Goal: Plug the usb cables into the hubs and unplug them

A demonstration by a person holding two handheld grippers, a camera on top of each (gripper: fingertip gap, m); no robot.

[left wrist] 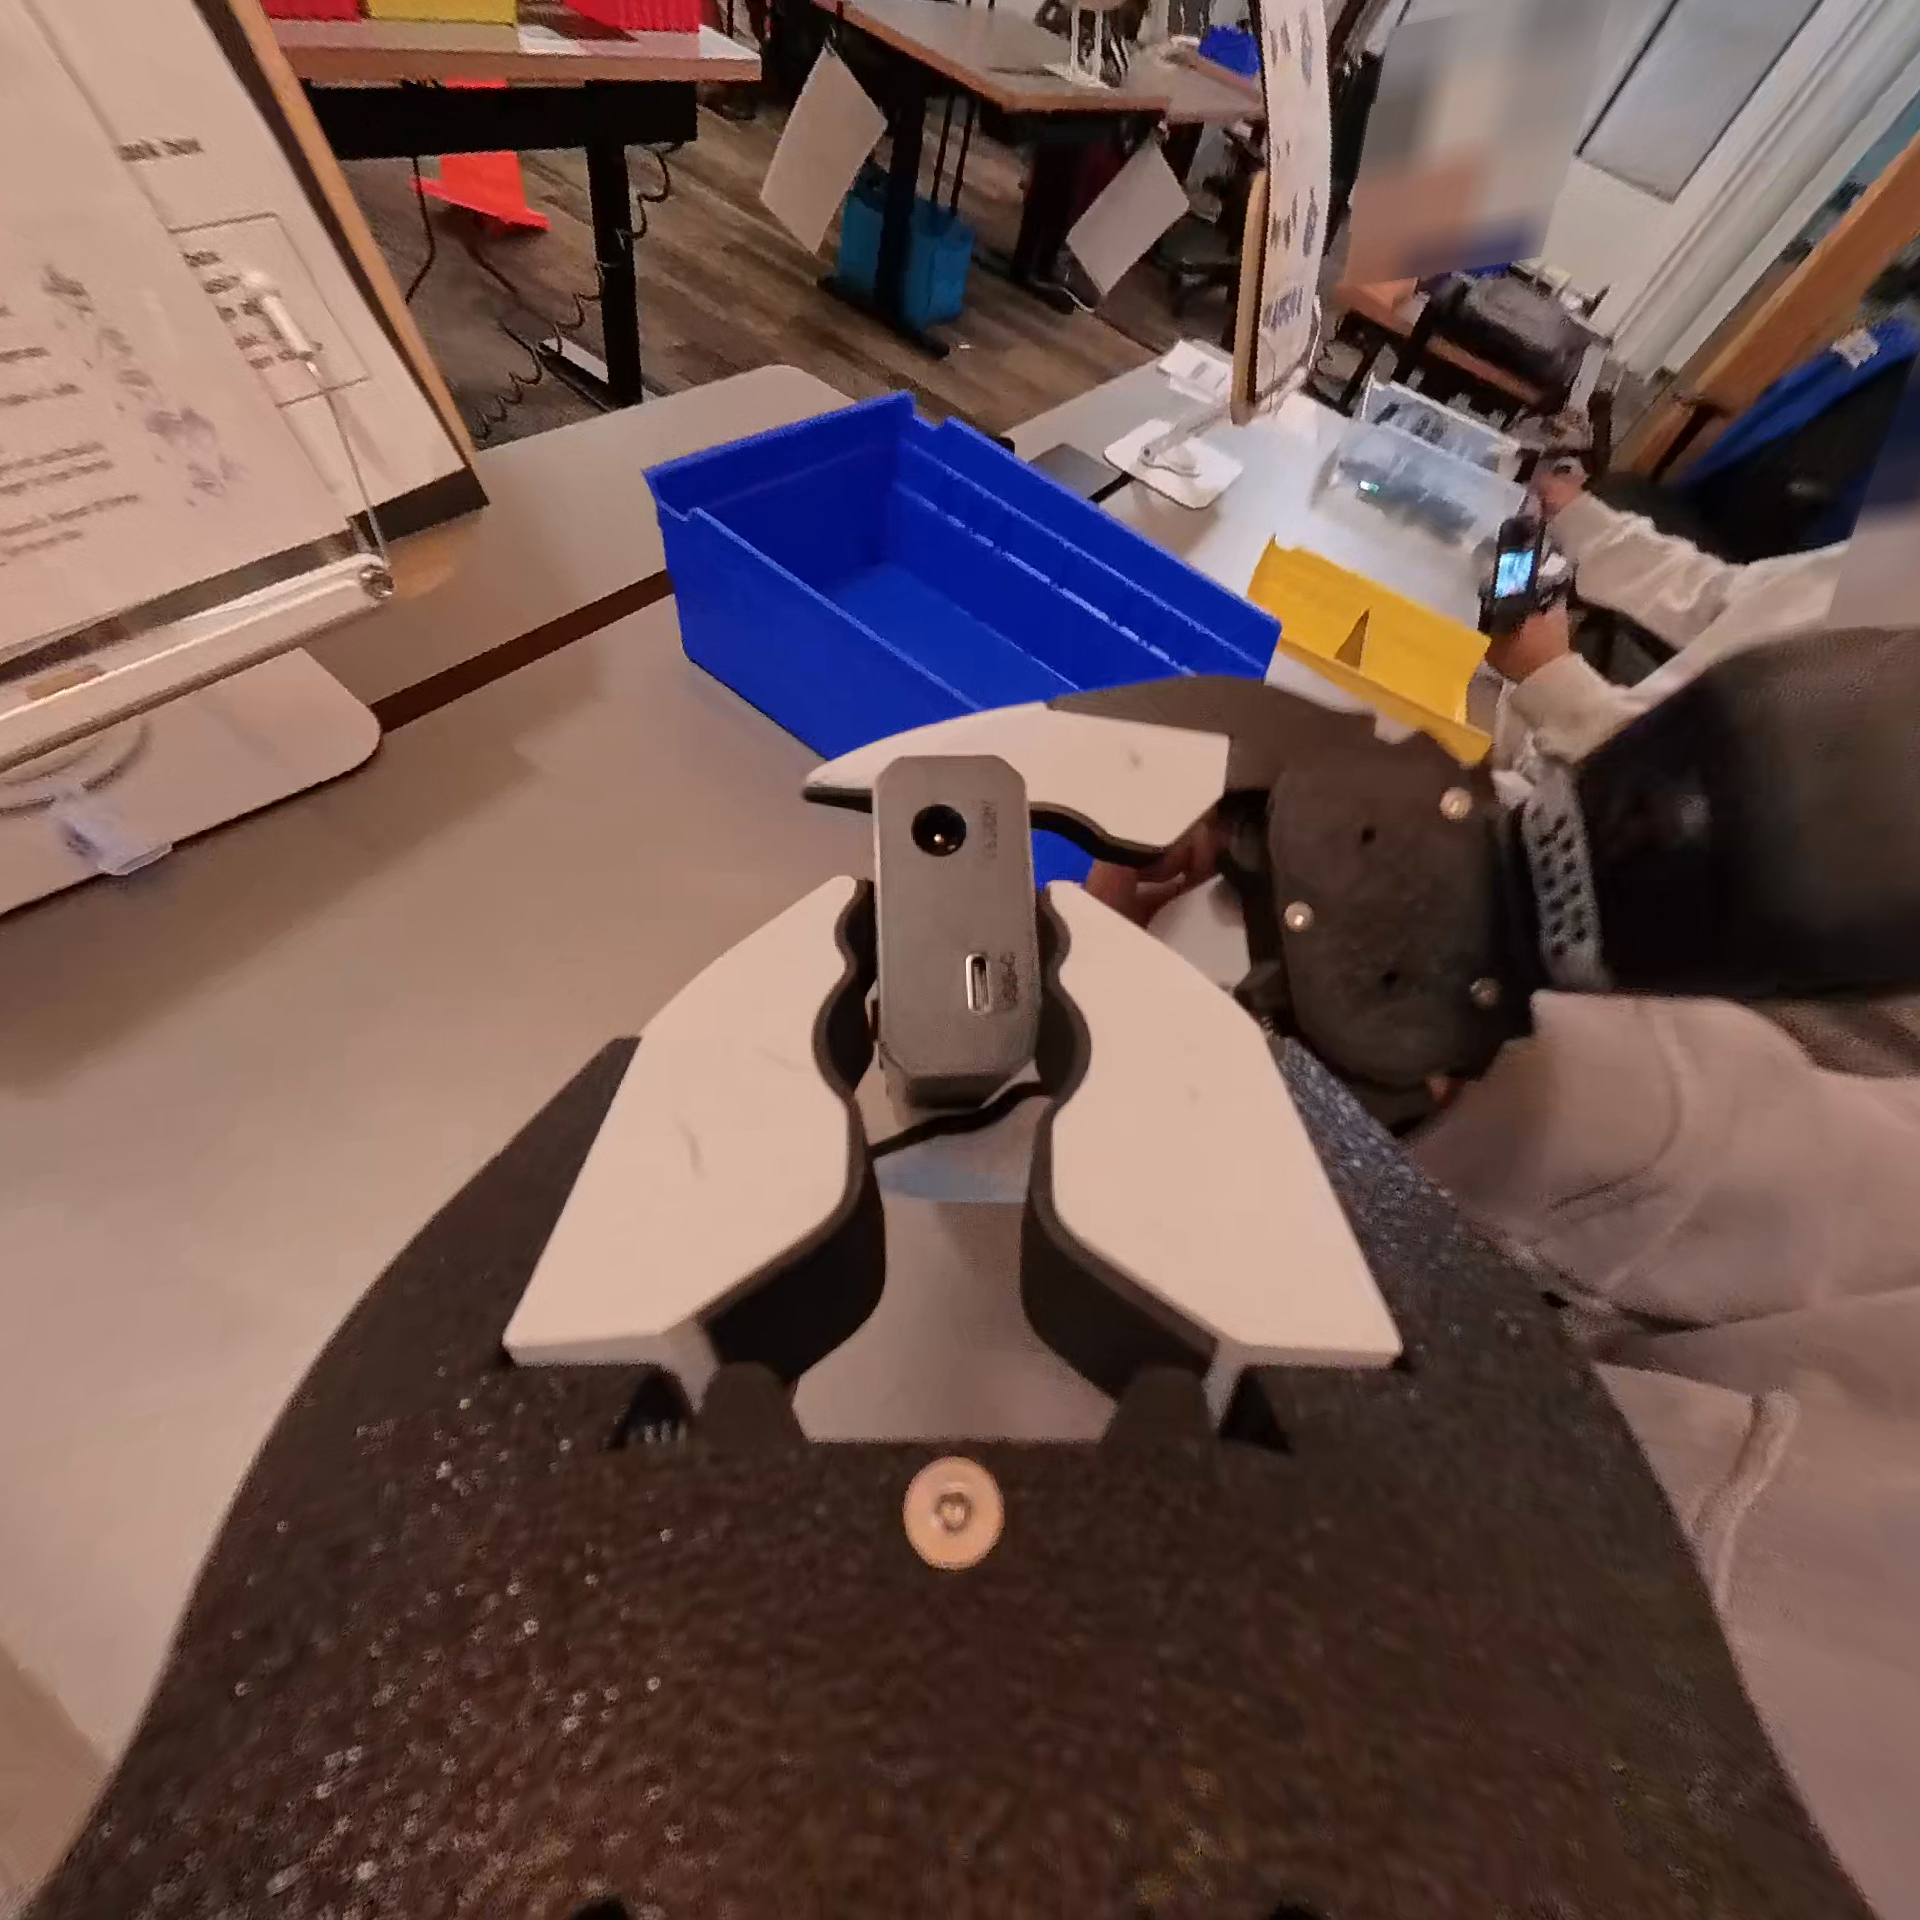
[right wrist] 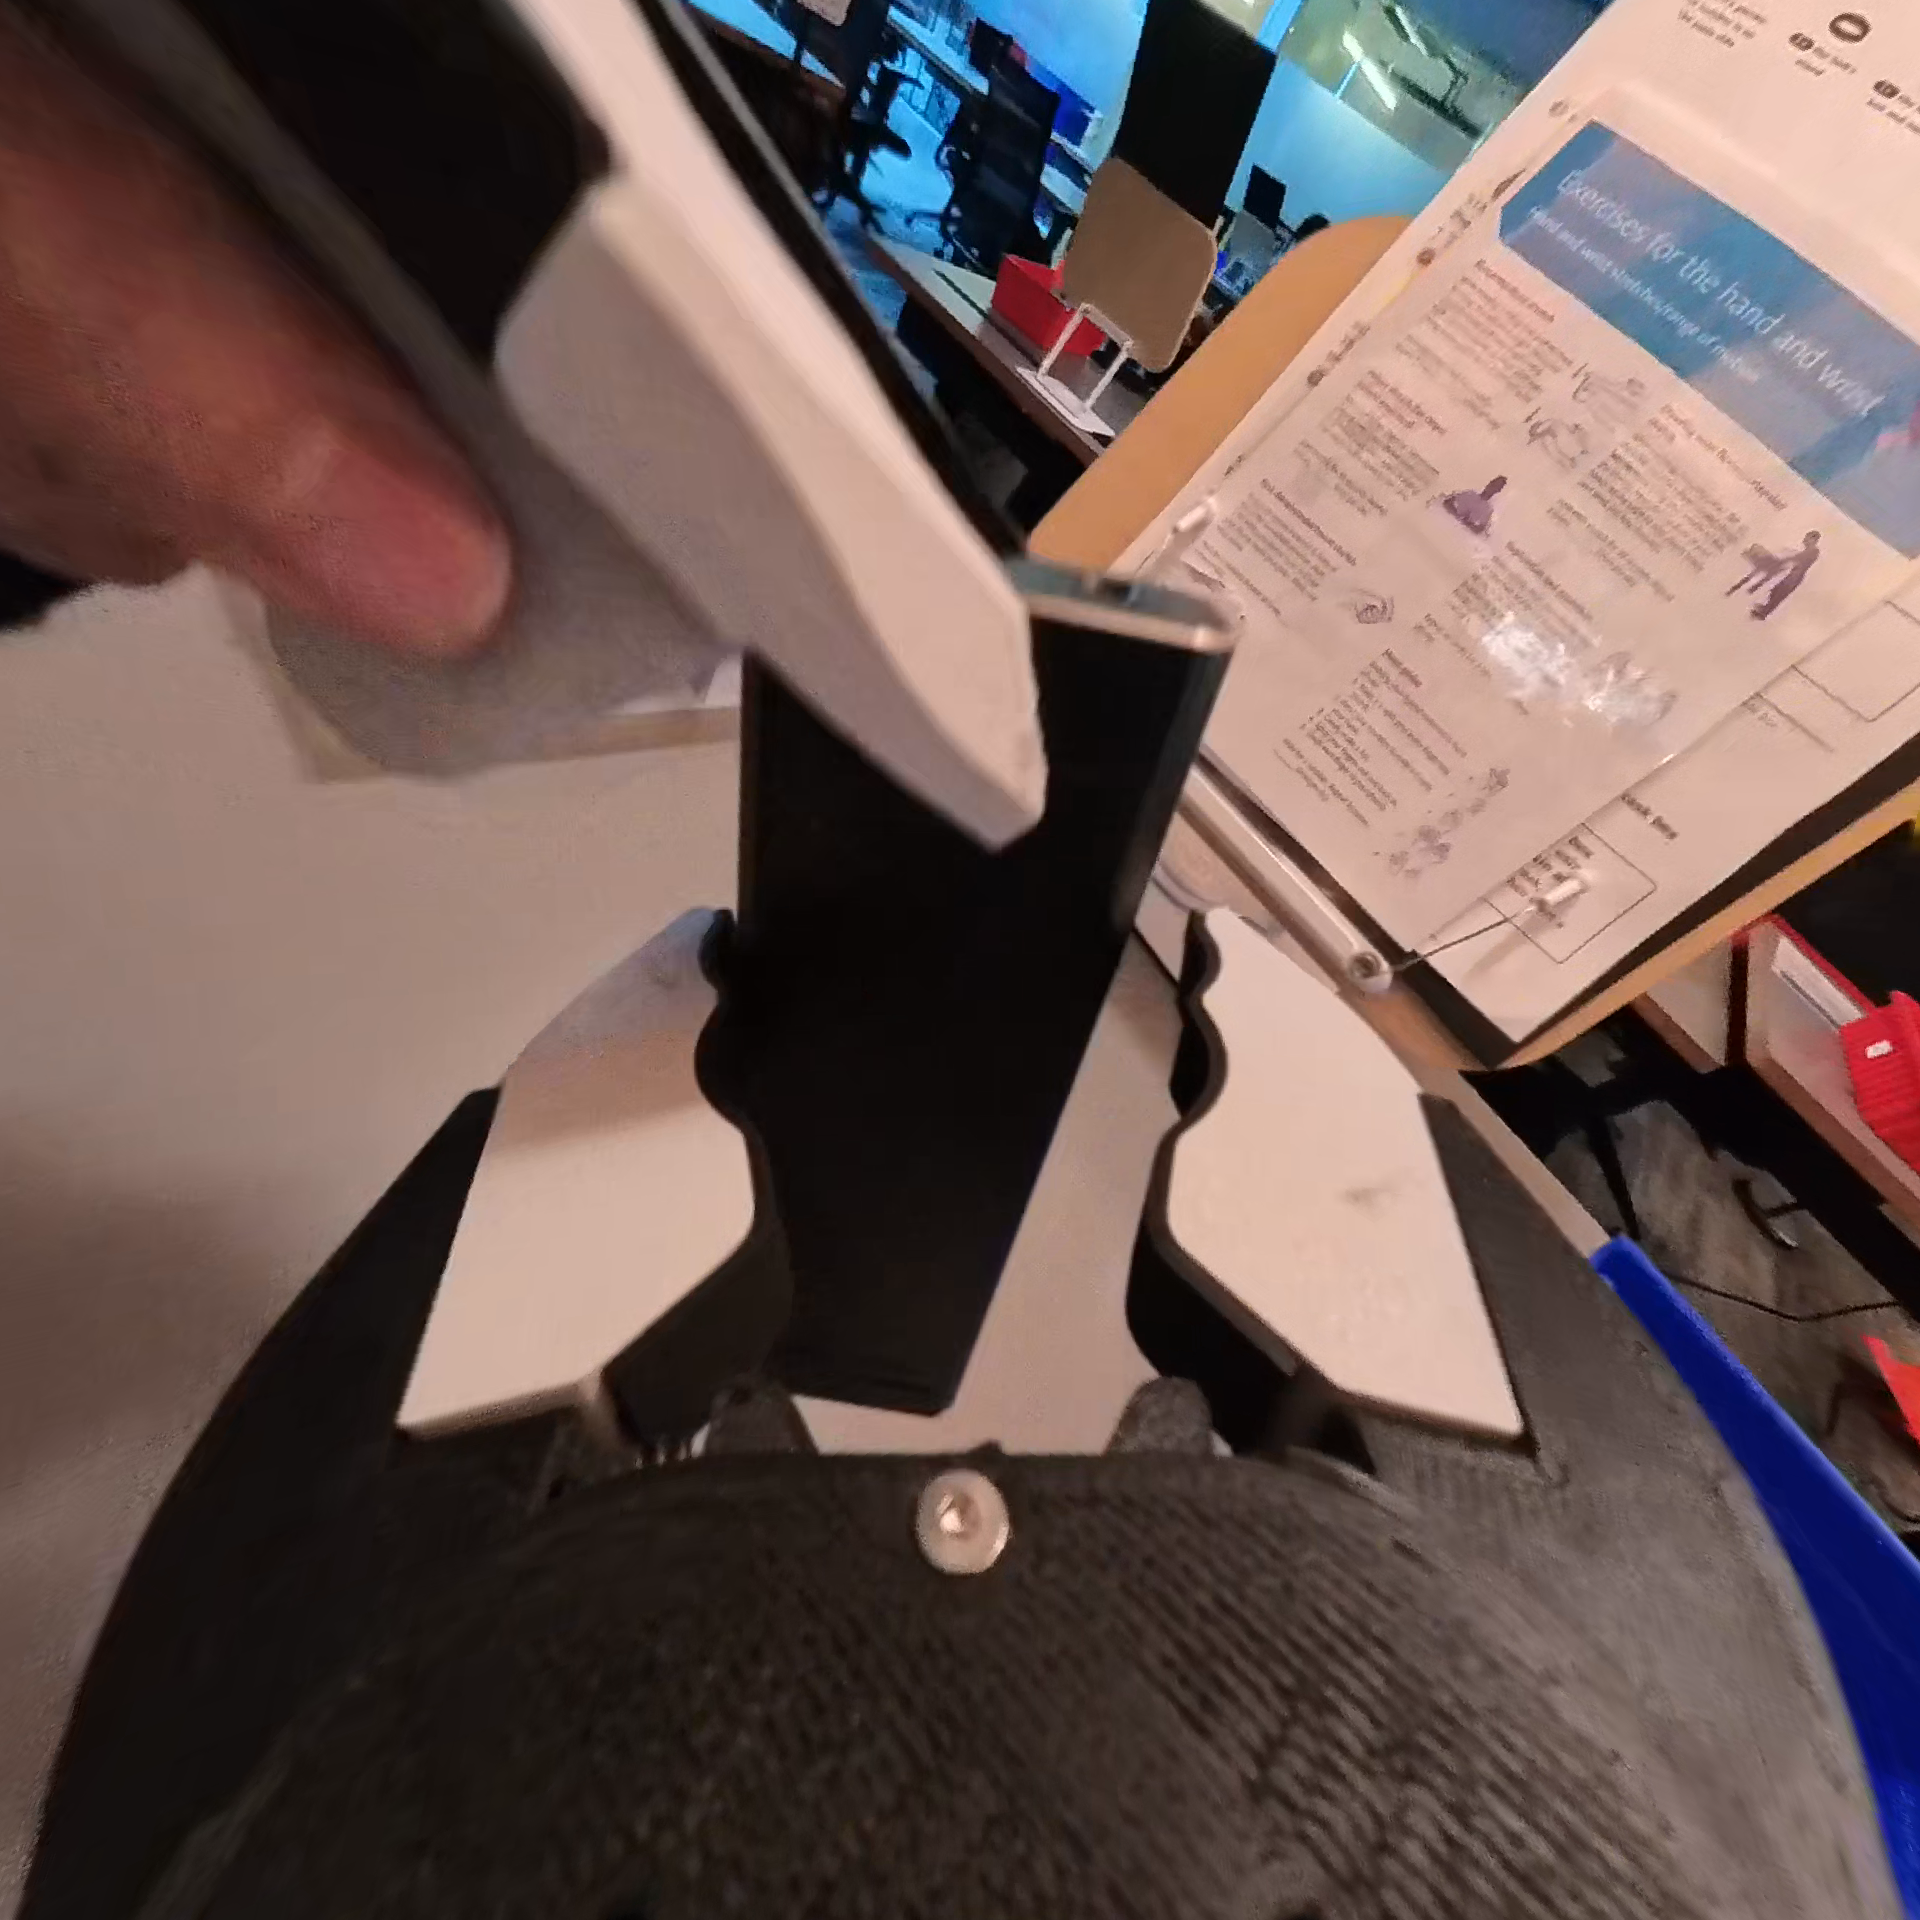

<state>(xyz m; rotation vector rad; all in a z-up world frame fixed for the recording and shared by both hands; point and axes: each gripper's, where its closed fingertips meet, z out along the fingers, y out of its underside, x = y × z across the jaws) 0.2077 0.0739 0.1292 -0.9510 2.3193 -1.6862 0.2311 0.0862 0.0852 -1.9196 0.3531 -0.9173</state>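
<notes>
Left gripper: jaws clamped on grey slab-shaped metal hub, lifted above surface | Right gripper: jaws apart around hub, one touching | Step: likely positioning hub; no cable plug visible | Next: fetch plug, align with port.

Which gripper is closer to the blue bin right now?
Right. The right gripper reaches just in front of the blue bin; the left gripper, shut on the hub, sits farther back.

We lose the hub's near end behind our right gripper; the bin is cropped.
</notes>
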